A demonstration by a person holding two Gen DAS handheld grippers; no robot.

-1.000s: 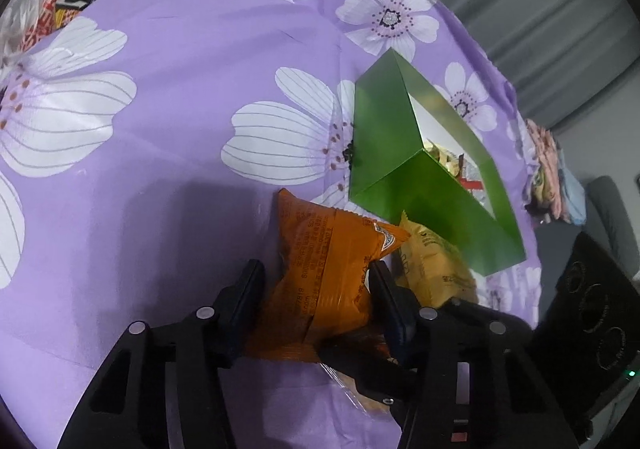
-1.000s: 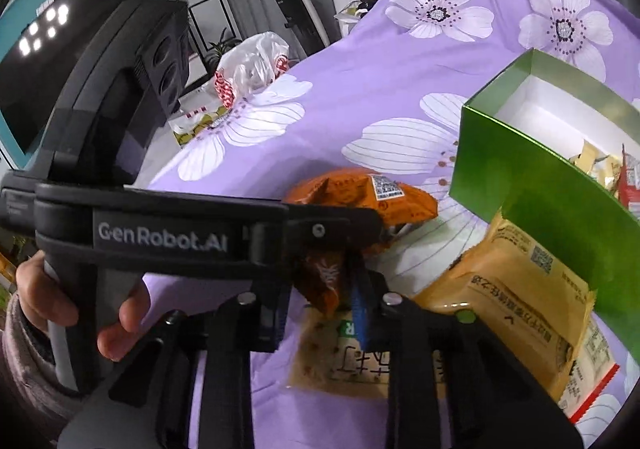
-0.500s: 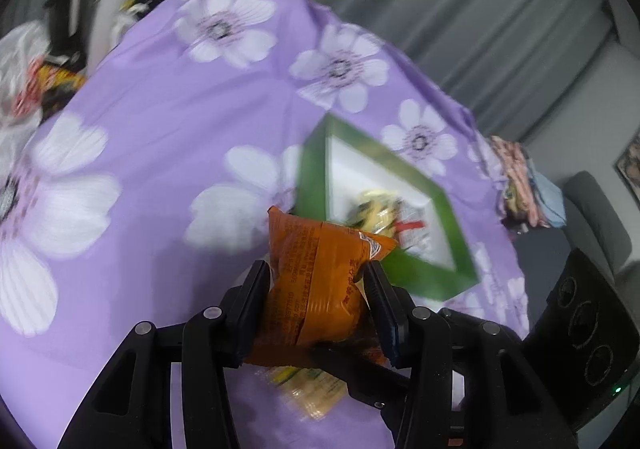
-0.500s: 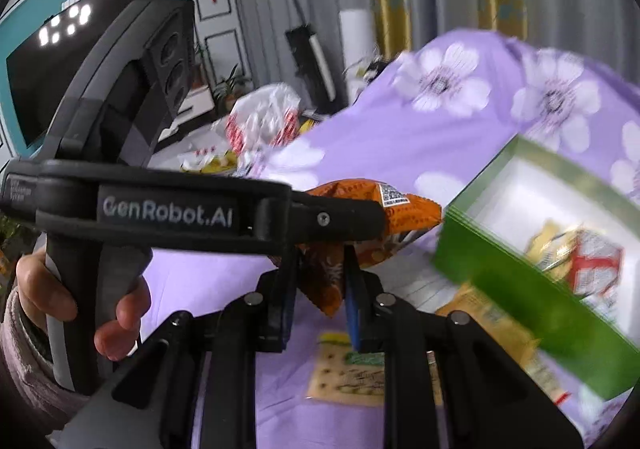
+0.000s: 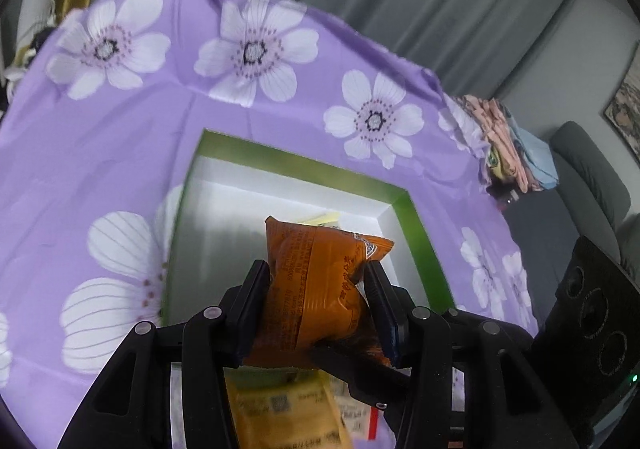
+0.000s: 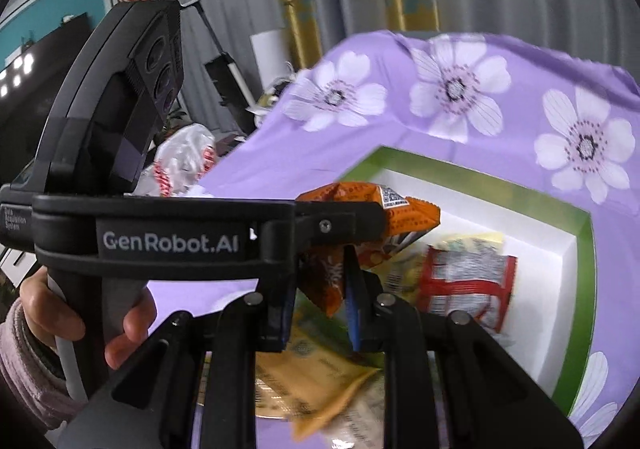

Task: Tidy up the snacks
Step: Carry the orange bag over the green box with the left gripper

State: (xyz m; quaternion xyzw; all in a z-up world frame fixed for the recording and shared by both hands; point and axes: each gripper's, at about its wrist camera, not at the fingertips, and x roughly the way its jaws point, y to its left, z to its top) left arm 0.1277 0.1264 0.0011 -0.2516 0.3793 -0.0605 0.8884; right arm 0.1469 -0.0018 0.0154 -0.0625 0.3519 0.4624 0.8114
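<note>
The left tongs (image 5: 316, 289) are clenched on the sides of an orange packet (image 5: 320, 281), which bulges up between their two black fingers (image 5: 250, 303). The right tongs (image 6: 320, 309) grip the same packet by its lower crimped end, so both pairs hold it at once, in the air above the open green box (image 5: 416, 233). The box has white inner walls and rests on the surface, which is draped in a purple cloth (image 5: 140, 129) printed with white flowers. Inside the box lie a red-and-white packet (image 6: 468, 285) and some yellow wrappers. A yellow packet (image 6: 316, 381) lies below the tongs at the near edge of the box, blurred. In the right wrist view a hand (image 6: 80, 321) in a pink sleeve holds the left tongs' handle.
</note>
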